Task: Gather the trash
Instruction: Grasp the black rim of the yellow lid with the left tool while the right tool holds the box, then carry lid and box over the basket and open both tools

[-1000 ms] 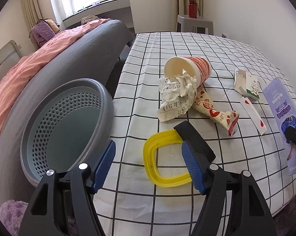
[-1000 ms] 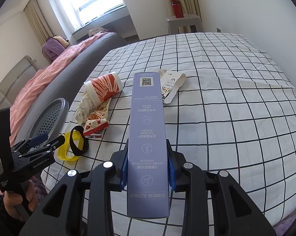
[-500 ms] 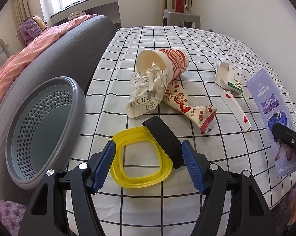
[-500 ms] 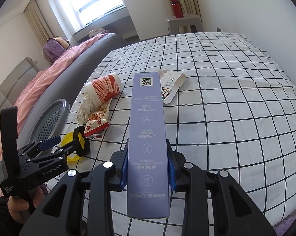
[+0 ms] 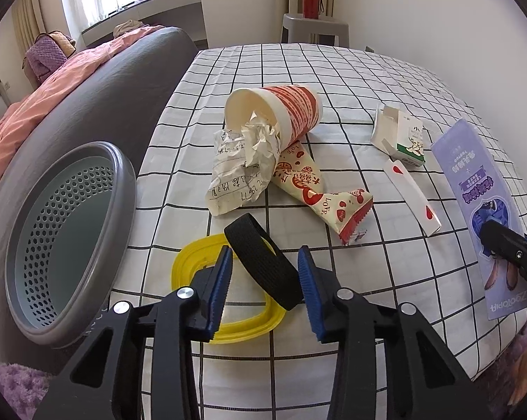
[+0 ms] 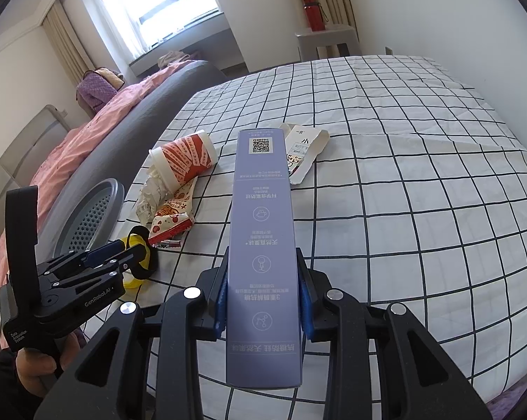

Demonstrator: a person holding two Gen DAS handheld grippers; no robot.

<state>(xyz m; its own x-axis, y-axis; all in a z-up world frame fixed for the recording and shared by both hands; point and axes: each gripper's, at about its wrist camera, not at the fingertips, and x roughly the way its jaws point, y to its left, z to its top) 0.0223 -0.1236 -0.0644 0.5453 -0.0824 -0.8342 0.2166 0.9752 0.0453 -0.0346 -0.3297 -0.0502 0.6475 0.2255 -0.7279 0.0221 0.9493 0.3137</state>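
Grey perforated plastic waste basket [image 5: 67, 231] lies tipped on its side just left of the left gripper [image 5: 265, 281], mouth facing the fingers. The long lilac cardboard box [image 6: 263, 245] is clamped between the right gripper [image 6: 263, 301] pads, running forward along the fingers. Ahead of the left fingers lie the red-and-white paper cup [image 5: 280, 112] with crumpled paper [image 5: 242, 168], and a red-patterned snack wrapper [image 5: 319, 192]. The left fingers stand partly open, straddling the black ribbed strap loop [image 5: 263, 262] that lies on the yellow plastic ring [image 5: 225, 297]; not yet pinching. Risk, I judge: closing may catch only the strap's edge, or snag the ring beneath and drag both.
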